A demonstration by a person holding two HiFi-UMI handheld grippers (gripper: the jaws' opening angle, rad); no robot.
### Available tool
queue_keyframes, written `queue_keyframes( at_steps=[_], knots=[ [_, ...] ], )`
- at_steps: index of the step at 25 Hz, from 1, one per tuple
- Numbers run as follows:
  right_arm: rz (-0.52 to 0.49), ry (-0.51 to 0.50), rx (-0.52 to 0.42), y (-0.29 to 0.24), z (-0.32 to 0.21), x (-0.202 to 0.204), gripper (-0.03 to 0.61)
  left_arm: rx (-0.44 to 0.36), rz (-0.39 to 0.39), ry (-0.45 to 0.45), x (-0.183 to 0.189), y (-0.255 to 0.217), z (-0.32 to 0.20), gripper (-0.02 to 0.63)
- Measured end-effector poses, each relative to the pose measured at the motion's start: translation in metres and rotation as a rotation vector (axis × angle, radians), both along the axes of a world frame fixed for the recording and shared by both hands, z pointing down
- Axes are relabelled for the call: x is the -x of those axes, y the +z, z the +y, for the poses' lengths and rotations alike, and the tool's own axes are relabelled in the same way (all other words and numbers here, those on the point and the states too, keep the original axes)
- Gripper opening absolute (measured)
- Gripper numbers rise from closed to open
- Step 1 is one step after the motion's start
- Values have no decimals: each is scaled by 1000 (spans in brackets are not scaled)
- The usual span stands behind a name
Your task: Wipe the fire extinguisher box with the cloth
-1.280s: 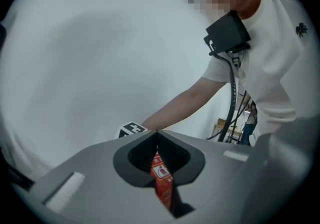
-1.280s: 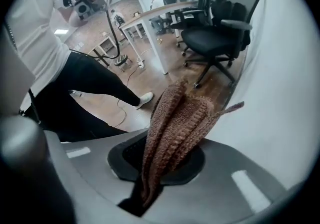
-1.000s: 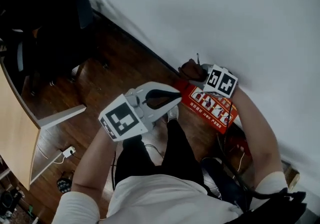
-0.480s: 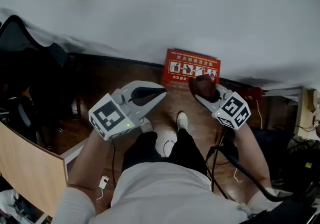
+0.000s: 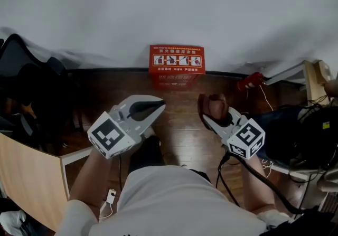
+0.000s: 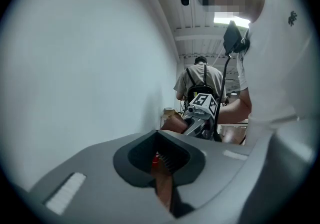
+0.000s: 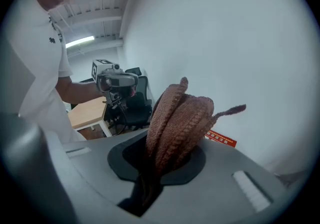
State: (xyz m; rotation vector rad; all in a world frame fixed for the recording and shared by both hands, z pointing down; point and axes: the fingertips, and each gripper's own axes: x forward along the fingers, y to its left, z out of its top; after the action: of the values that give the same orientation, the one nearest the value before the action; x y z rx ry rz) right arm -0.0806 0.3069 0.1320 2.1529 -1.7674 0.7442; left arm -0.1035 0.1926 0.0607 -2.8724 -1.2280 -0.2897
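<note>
Against the white wall (image 5: 222,8), on wooden floor (image 5: 179,124): red fire extinguisher box (image 5: 177,59), well apart from both grippers. Right gripper (image 5: 210,118): clamped on brown cloth (image 5: 215,105). Left gripper (image 5: 157,106): jaws together, empty.

Light is dim and flat; a ceiling lamp (image 6: 232,19) glares above the left gripper (image 6: 160,148). Gripper views warp and darken at edges; jaws perhaps slightly blurred.

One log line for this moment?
right gripper: shut on cloth | left gripper: shut, empty | fire extinguisher box: at wall, no contact
</note>
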Motion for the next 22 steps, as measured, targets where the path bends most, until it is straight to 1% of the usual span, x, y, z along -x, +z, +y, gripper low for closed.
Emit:
queue_keyframes(
  at_steps=[4,6,8,11,15,19,22],
  knots=[
    [18,1,-57,-7,65,50,44,-7,-3,-46,55,1,68,0],
    [11,-2,-77,-12,96,77,44,11,-14,-66,85,2,103,0],
    [11,-12,-91,-19,124,103,44,30,-32,-76,114,1,135,0],
    [34,-9,-99,-33,159,129,44,21,-43,-76,148,-5,167,0],
    [61,11,-116,-58,176,157,44,35,-34,-64,179,-29,179,0],
    [93,36,-155,-85,175,186,44,20,-5,-30,204,-48,180,0],
    [110,54,-183,-103,170,211,46,24,19,-4,223,-62,178,0]
  ],
)
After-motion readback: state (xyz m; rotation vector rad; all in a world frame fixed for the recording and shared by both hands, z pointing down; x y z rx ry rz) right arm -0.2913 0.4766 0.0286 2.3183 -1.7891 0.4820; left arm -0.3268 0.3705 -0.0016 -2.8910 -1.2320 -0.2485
